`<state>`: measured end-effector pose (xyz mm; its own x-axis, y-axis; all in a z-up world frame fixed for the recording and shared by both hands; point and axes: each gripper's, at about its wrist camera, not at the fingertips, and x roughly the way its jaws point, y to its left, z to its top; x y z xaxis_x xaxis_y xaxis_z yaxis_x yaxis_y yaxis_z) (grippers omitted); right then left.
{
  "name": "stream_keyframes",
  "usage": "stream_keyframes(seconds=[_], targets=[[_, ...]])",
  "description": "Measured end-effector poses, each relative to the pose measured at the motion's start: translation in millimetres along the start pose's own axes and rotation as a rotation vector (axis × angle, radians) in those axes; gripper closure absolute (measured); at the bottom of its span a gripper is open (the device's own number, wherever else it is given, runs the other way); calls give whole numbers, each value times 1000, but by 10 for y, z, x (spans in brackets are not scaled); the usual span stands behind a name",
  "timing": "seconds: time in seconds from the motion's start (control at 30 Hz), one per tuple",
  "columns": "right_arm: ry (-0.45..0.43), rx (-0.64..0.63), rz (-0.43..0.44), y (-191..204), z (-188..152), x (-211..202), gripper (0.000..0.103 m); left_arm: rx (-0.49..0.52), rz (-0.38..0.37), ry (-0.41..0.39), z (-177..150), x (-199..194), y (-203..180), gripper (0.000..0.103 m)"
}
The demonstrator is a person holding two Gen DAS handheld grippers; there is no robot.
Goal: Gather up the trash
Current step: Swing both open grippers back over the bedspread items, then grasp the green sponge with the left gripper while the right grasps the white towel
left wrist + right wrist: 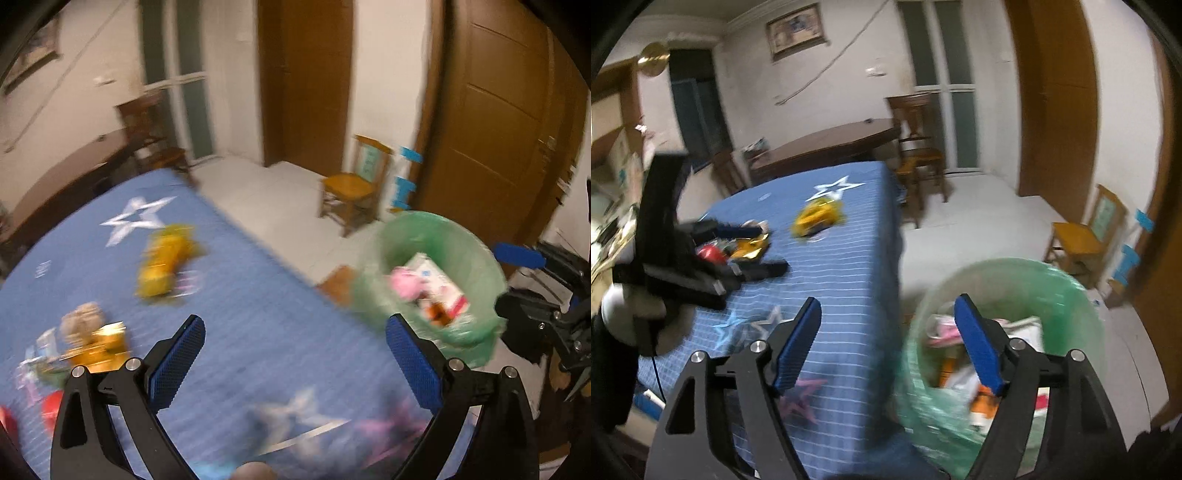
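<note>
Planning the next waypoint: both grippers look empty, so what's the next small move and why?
Probably send the left gripper back over the blue cloth toward the yellow wrapper. Both the left and the right gripper are open with nothing between the jaws, the green-lined bin already holds trash, and wrappers remain on the cloth. The frames are blurred, so which piece is nearest is uncertain.

Blue cloth (258,295) (white stars, stripes), green bin liner (476,258), yellow wrapper (162,266)
</note>
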<state>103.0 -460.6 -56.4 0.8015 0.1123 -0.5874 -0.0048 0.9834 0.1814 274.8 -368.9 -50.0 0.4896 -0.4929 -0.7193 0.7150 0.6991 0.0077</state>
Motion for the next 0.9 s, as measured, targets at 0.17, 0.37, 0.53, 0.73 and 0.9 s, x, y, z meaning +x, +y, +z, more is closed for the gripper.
stream_keyframes(seconds=[0.17,0.37,0.53,0.73,0.9], targets=[[35,-26,58,280,45,275,31,-206,91,-19,-202,-479,1182,5],[76,-68,121,713,107,620,31,-530,188,29,-698,-670,2624,8],[102,-95,162,980,124,847,32,-690,134,146,-1005,-410,3192,22],[118,-112,191,1210,181,1064,32,-672,122,197,-945,-156,3234,23],[126,-112,196,1228,231,1132,31,-633,152,222,-884,-3,3316,28]])
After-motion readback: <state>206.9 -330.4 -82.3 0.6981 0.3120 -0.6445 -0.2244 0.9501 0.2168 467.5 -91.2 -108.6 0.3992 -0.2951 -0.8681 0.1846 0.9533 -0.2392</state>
